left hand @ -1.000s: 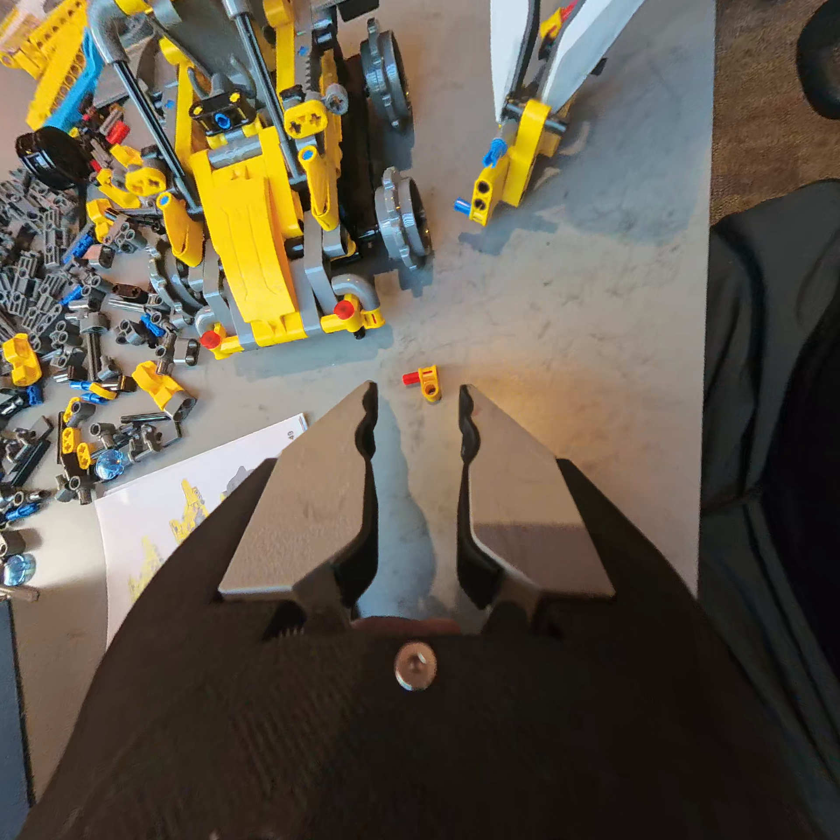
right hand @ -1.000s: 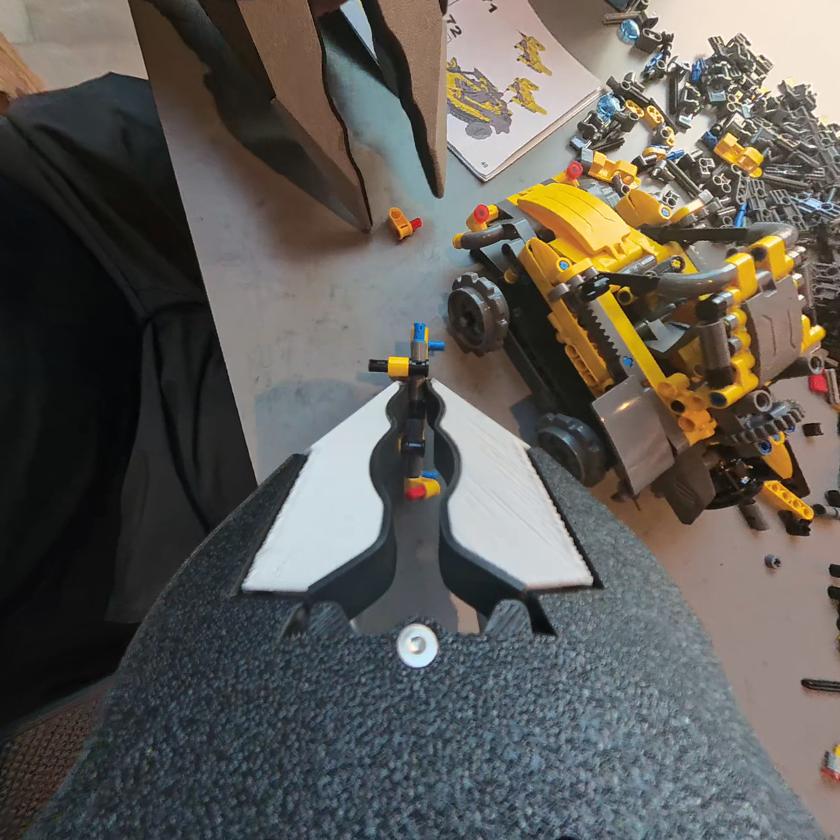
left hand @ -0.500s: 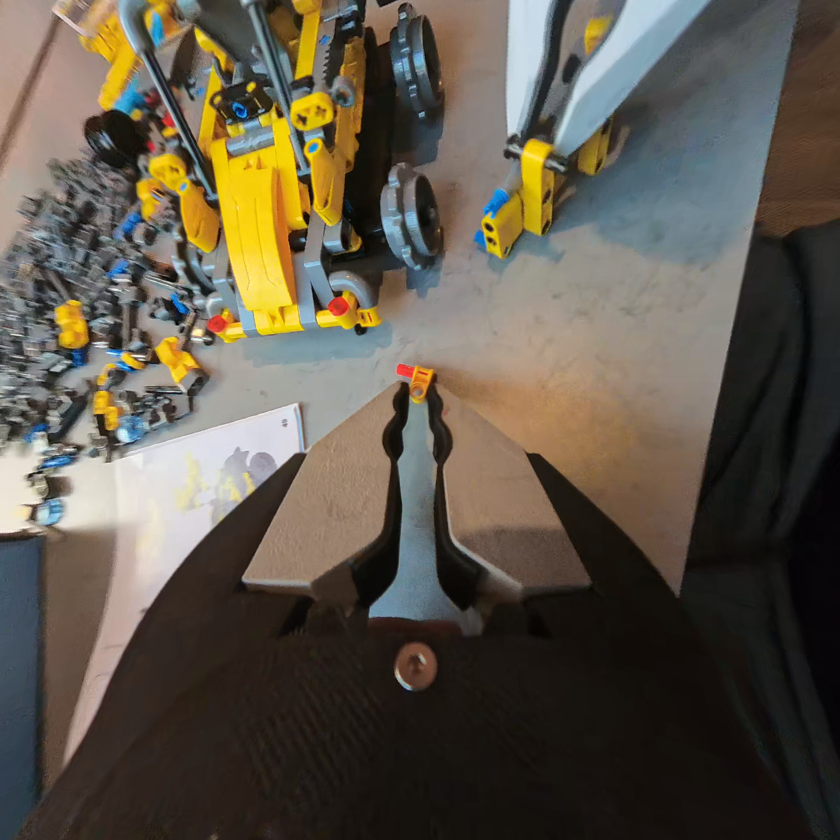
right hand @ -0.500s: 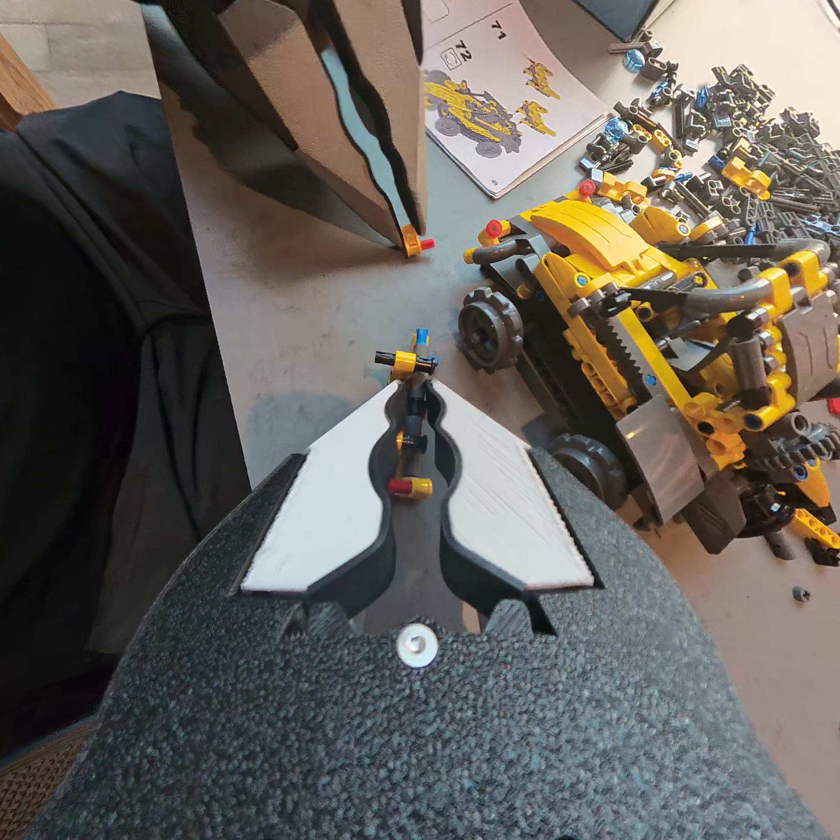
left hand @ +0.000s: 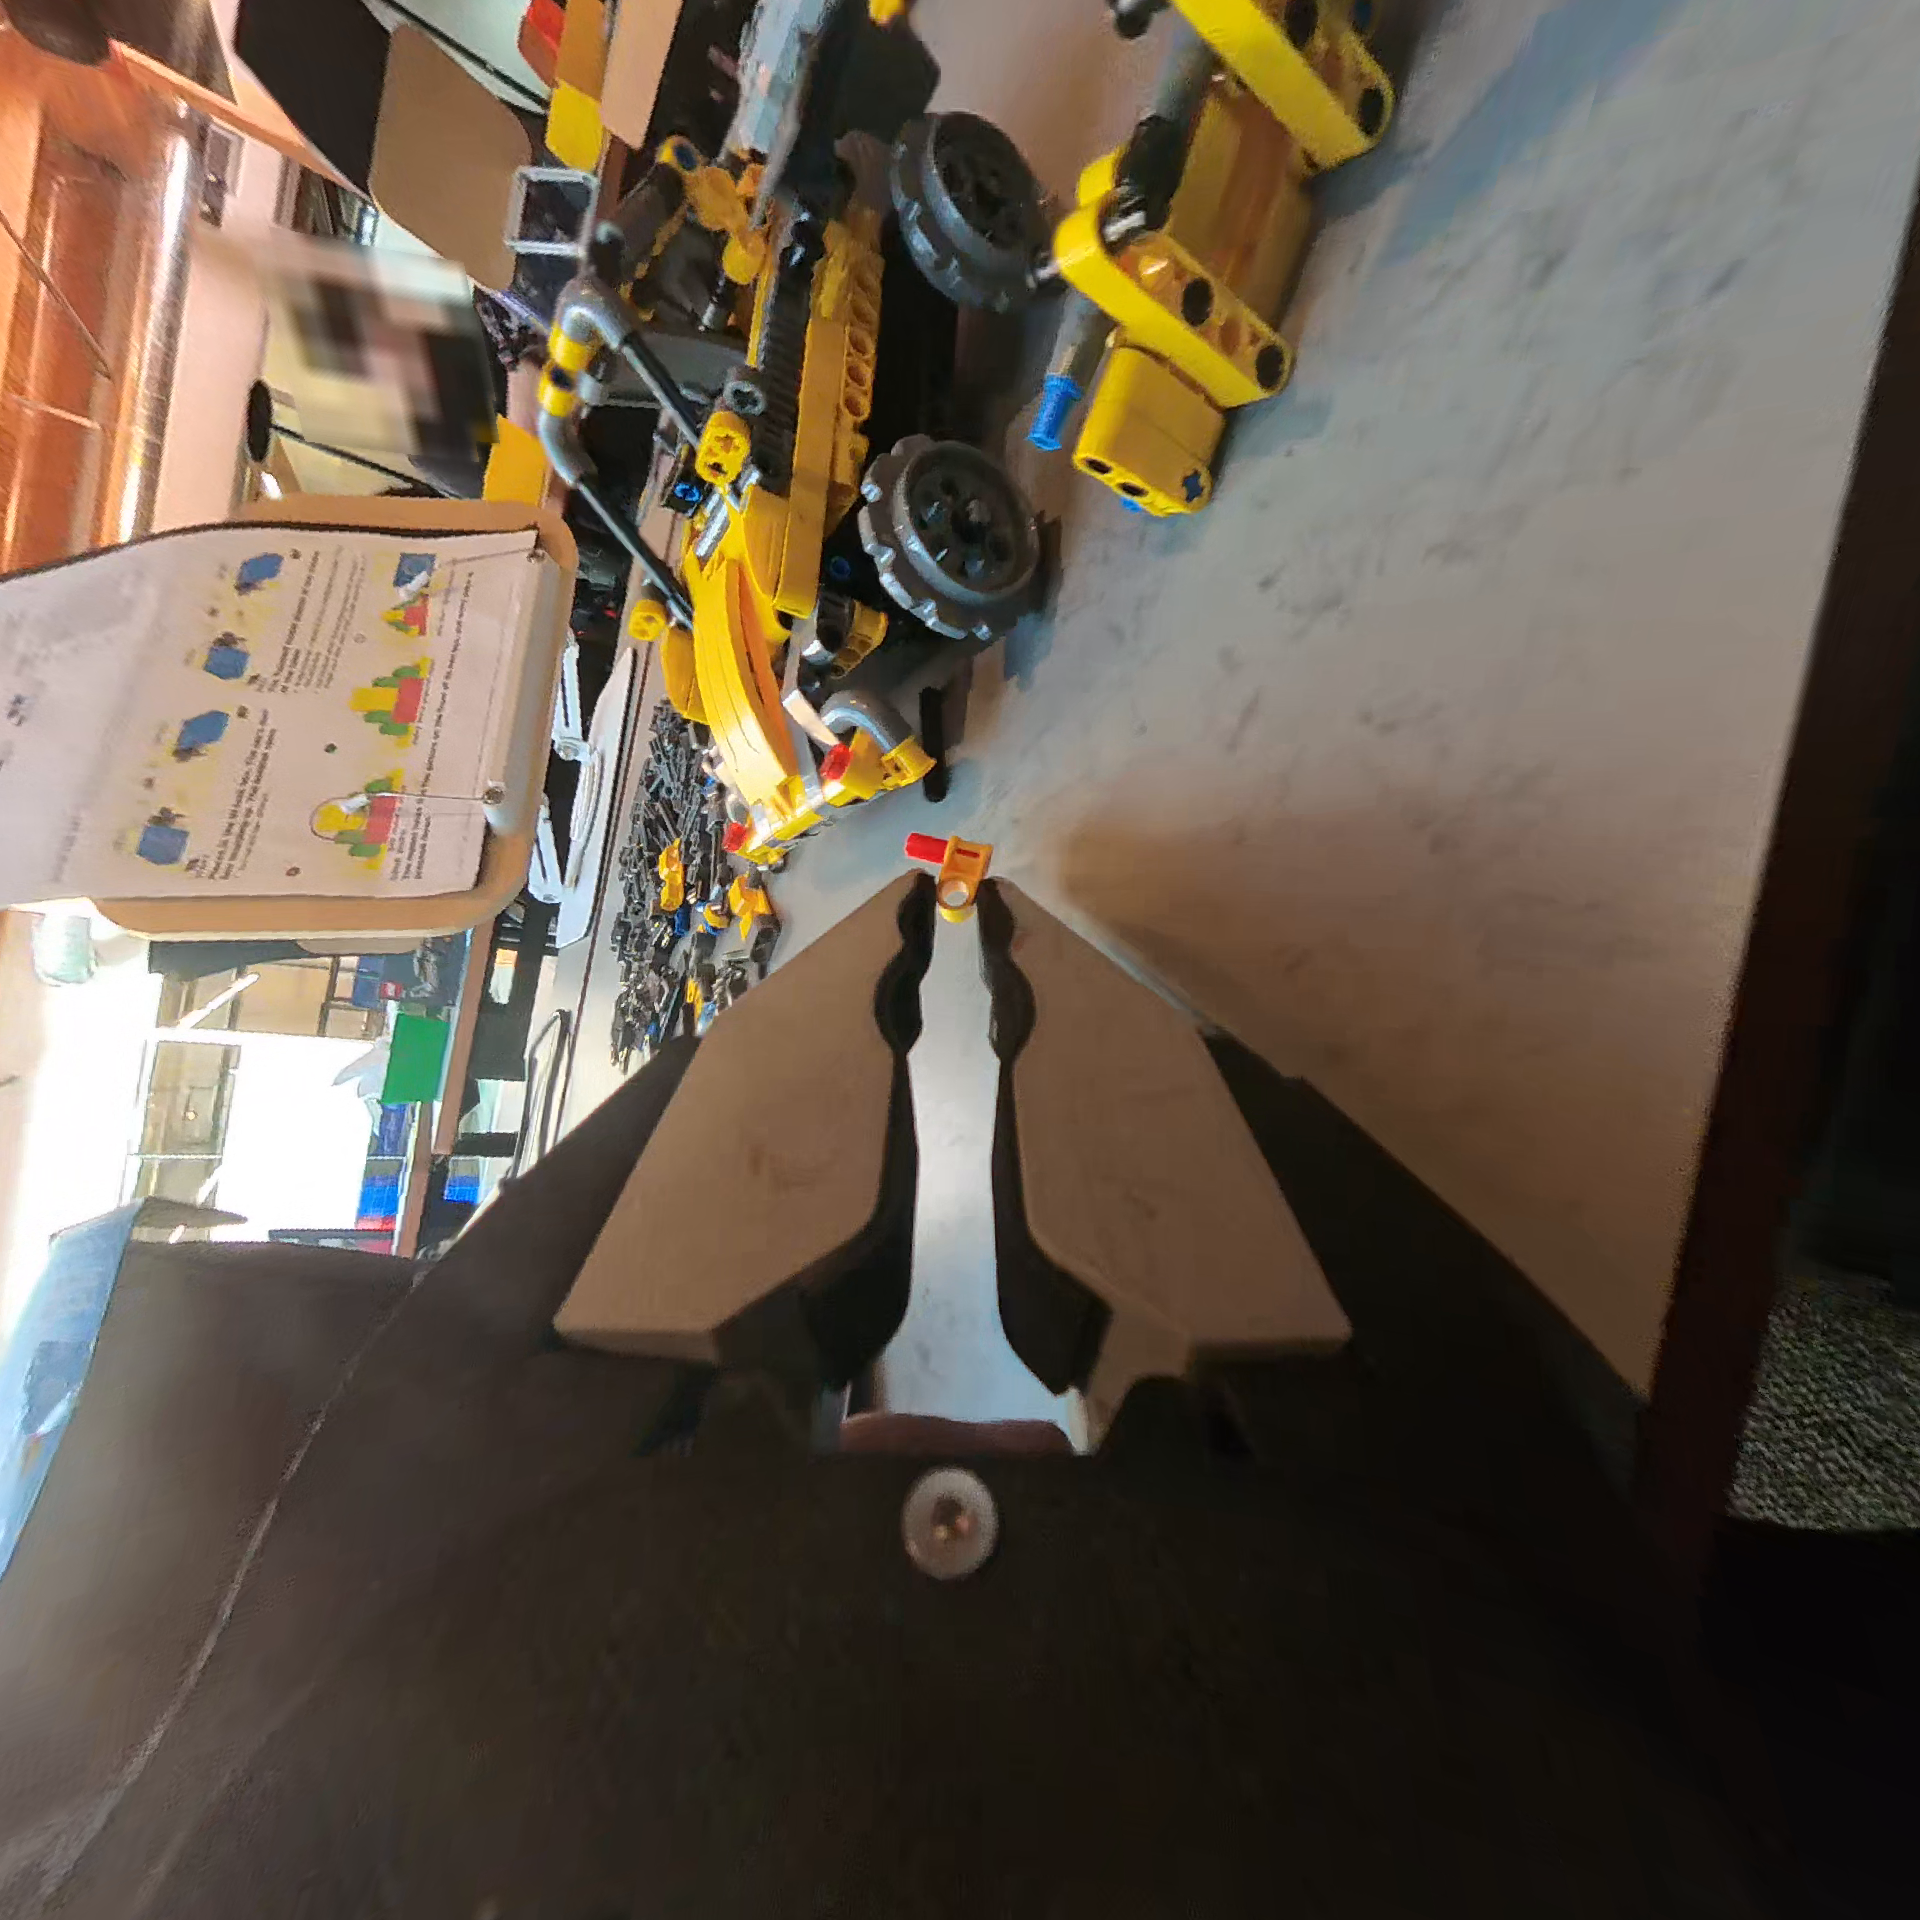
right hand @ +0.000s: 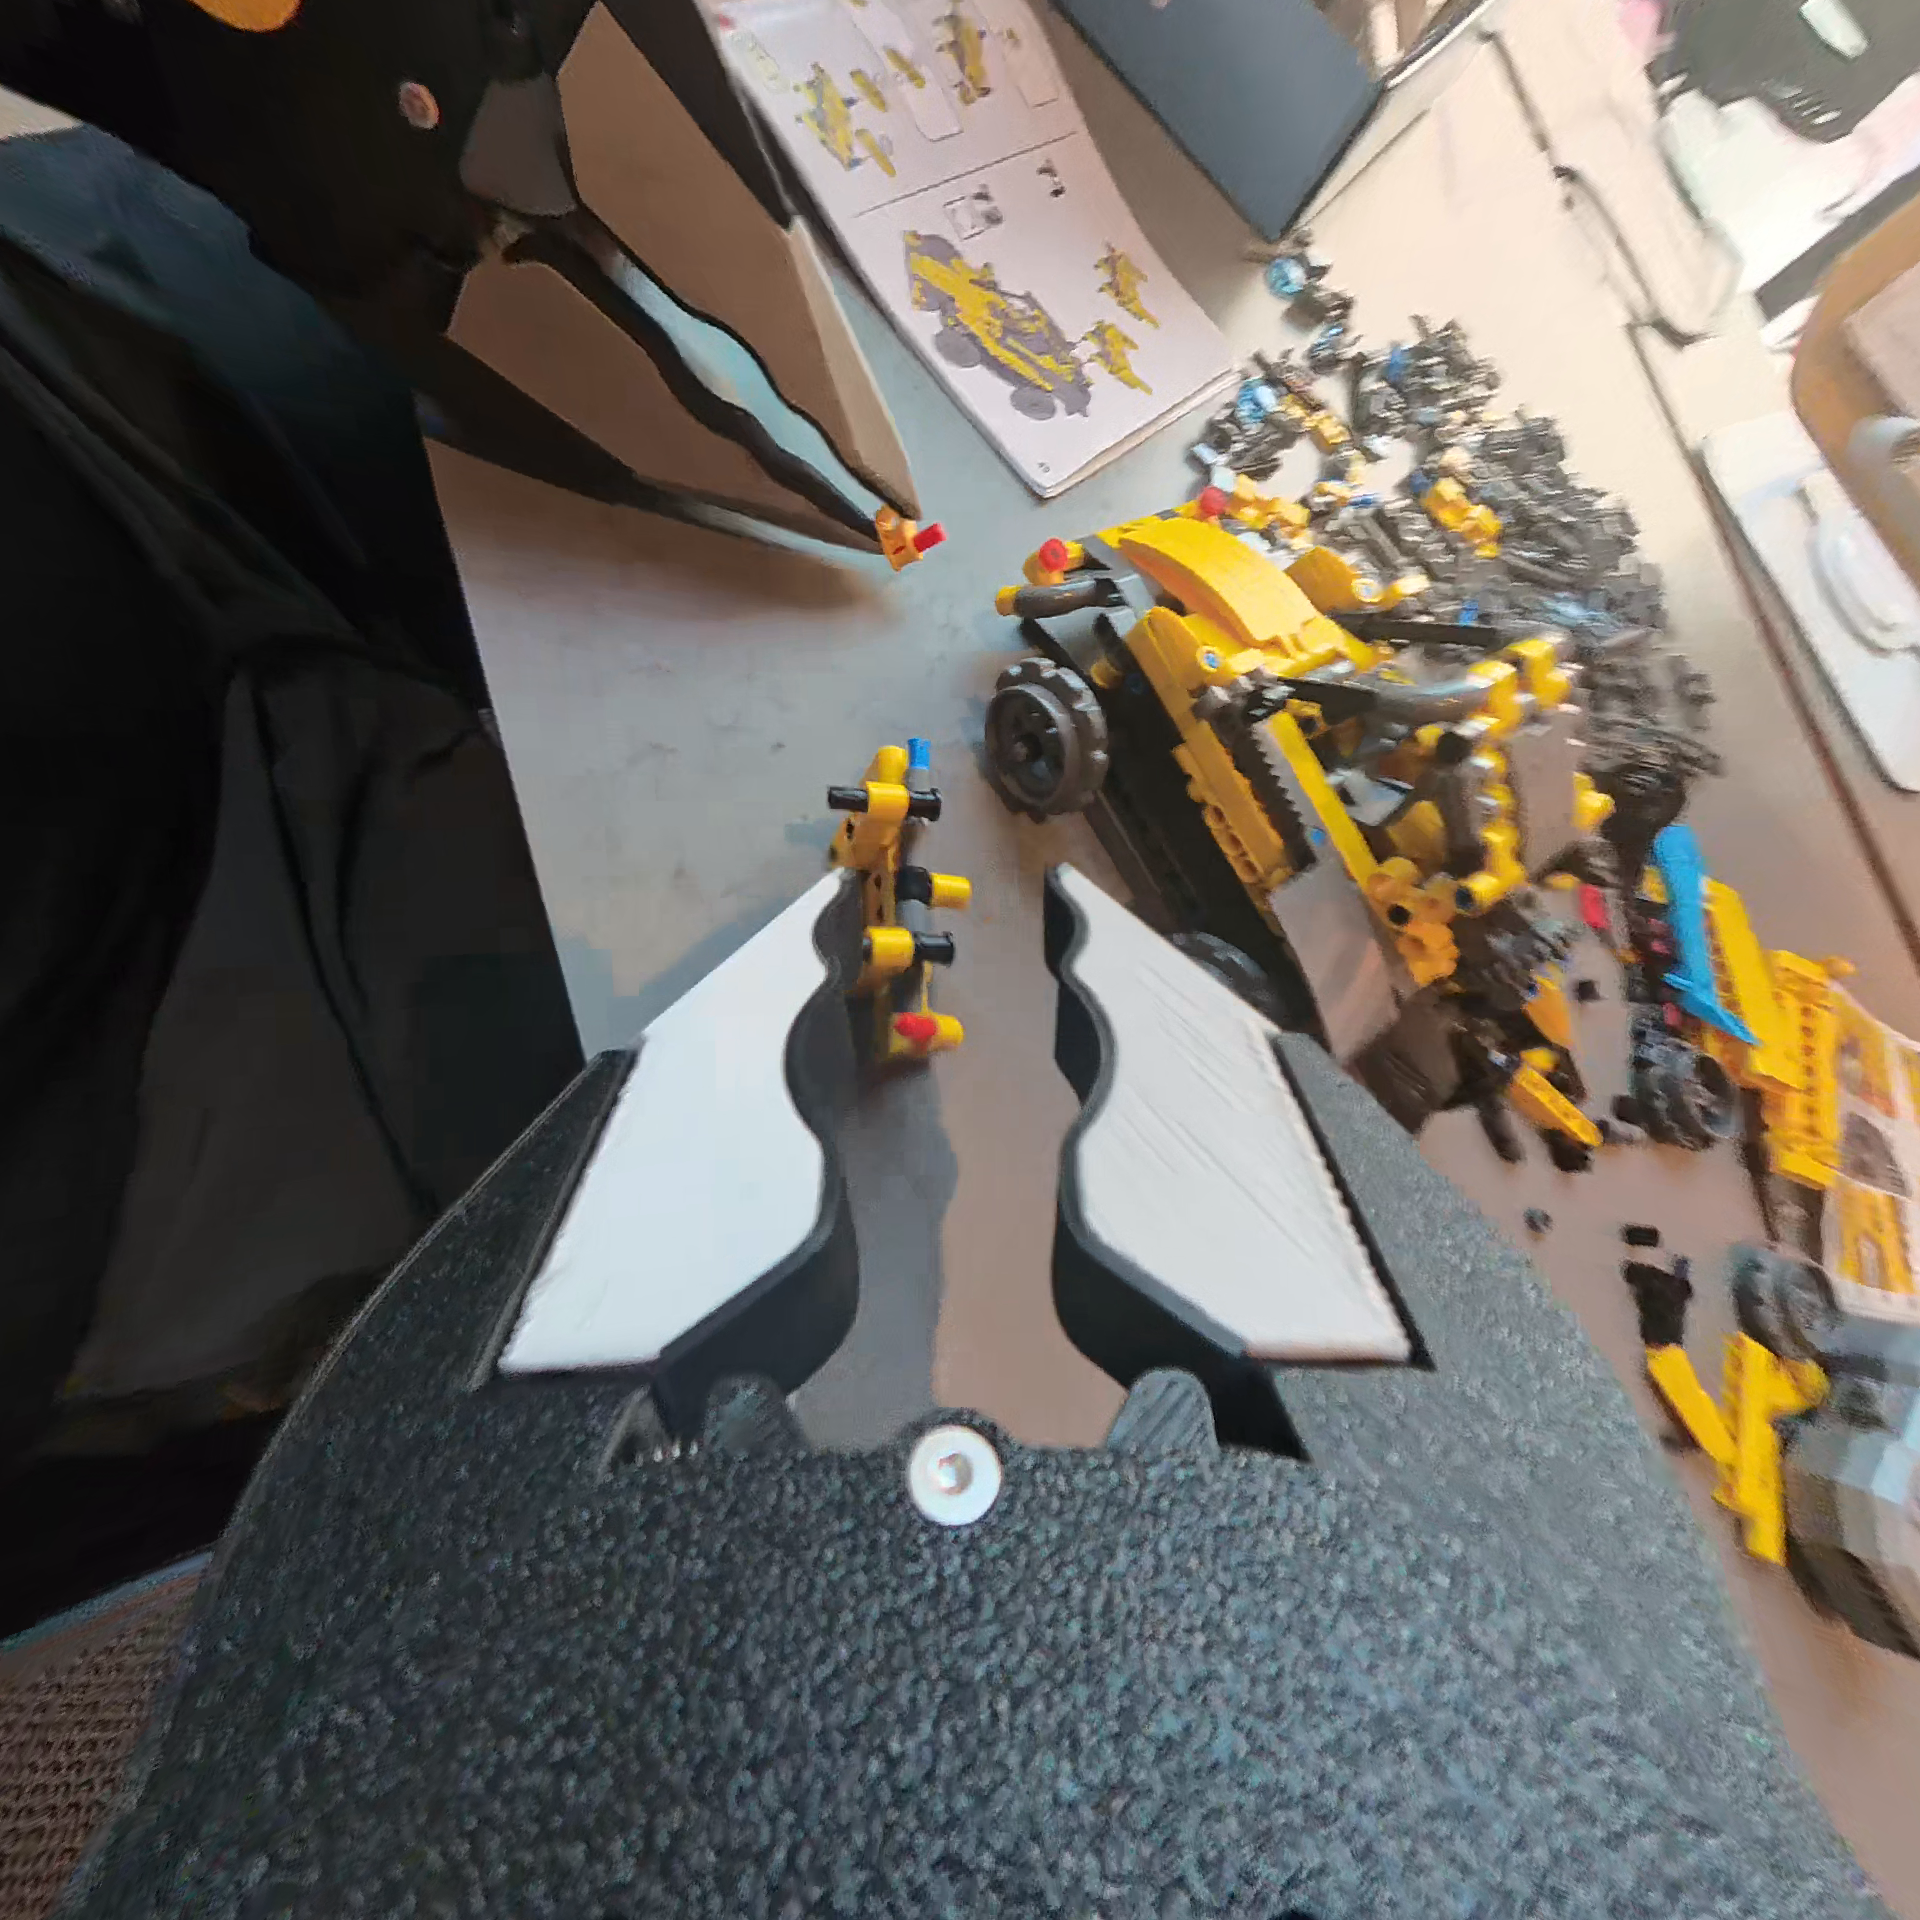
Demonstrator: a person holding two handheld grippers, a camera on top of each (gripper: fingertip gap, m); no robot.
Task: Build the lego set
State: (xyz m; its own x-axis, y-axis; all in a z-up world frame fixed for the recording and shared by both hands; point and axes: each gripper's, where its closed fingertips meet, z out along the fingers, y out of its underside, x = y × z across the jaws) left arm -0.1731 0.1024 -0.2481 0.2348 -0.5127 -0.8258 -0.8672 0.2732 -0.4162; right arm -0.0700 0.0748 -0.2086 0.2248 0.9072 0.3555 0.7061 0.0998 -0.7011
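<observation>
My left gripper (left hand: 954,891) is shut on a small orange connector with a red pin (left hand: 951,868), pinched at the very fingertips just above the grey table (left hand: 1403,675). The right wrist view shows the same grasp (right hand: 902,538). My right gripper (right hand: 945,888) is open. A long yellow sub-assembly with black, blue and red pins (right hand: 894,904) lies on the table between its fingers, against the left finger (right hand: 748,1039); the right finger stands clear of it. It also shows in the left wrist view (left hand: 1174,343).
A large yellow and grey vehicle model (right hand: 1299,707) stands right of the sub-assembly, also in the left wrist view (left hand: 800,499). Beyond it lie an open instruction booklet (right hand: 997,260) and a pile of loose parts (right hand: 1475,488). A person's dark clothing (right hand: 208,727) is at the table edge. My hands' fingertips stand some 12 cm from each other.
My left gripper closed on the small orange connector and has rolled over with it. My right gripper opened and let go of the yellow sub-assembly, which now lies on the table.
</observation>
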